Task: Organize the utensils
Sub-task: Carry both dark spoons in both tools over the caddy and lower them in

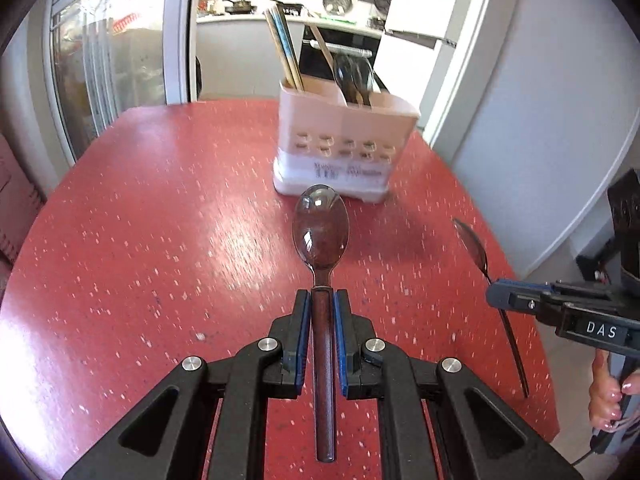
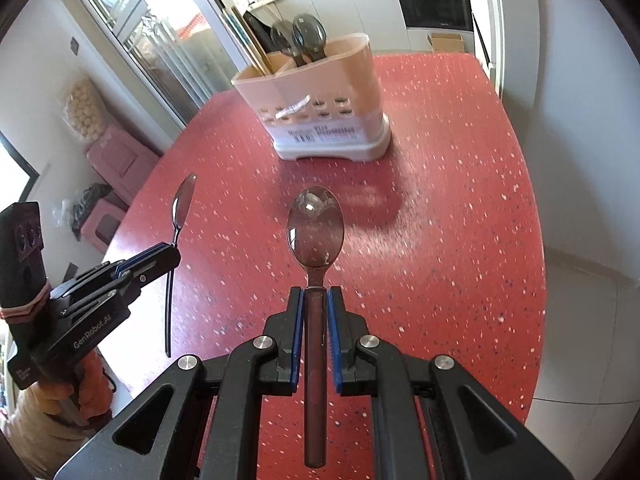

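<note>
Red speckled tabletop (image 1: 140, 240) fills both views, kitchen behind. Left gripper (image 1: 322, 300), bottom centre of left view, clamped on a brown-handled spoon (image 1: 320, 228), bowl pointing fwd. Right gripper (image 2: 316, 298) likewise clamped on its own spoon (image 2: 315, 228). "DAS" reads on right gripper at lower right of left view; "GenRobot.AI" on left gripper at lower left of right view. Farther back, pink utensil caddy (image 1: 344, 140) holds spoons & chopsticks; its label unreadable.

Red speckled table (image 1: 160, 240), white kitchen behind
</note>
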Available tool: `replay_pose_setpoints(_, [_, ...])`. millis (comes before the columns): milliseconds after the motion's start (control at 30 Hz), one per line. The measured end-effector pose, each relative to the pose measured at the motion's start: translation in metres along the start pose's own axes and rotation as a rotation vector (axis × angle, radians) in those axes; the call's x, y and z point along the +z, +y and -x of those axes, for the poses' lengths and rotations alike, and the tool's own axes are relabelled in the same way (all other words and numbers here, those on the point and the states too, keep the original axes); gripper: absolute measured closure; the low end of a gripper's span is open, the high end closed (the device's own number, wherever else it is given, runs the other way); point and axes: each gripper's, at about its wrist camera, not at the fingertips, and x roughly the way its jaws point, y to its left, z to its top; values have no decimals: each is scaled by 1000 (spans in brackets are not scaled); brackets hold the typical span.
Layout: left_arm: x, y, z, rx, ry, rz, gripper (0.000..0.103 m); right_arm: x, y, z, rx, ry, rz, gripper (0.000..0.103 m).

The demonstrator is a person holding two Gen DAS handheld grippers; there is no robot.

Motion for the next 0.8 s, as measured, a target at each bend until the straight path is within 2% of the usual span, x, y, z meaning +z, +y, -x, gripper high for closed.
replay_pose_setpoints(233, [31, 7, 15, 2, -86, 30, 63, 26, 7, 11, 45, -53, -15, 90])
replay_pose_setpoints(433, [52, 9, 17, -6, -123, 42, 63, 49, 12, 21, 73, -123, -26, 90])
replay_pose_setpoints(567, [64, 10, 17, -19, -137, 54, 63, 62, 12, 28, 90, -184, -33, 90])
replay_pose_setpoints(800, [99, 17, 16, -10, -207, 74, 63, 93, 12, 37, 113, -290, -17, 90])
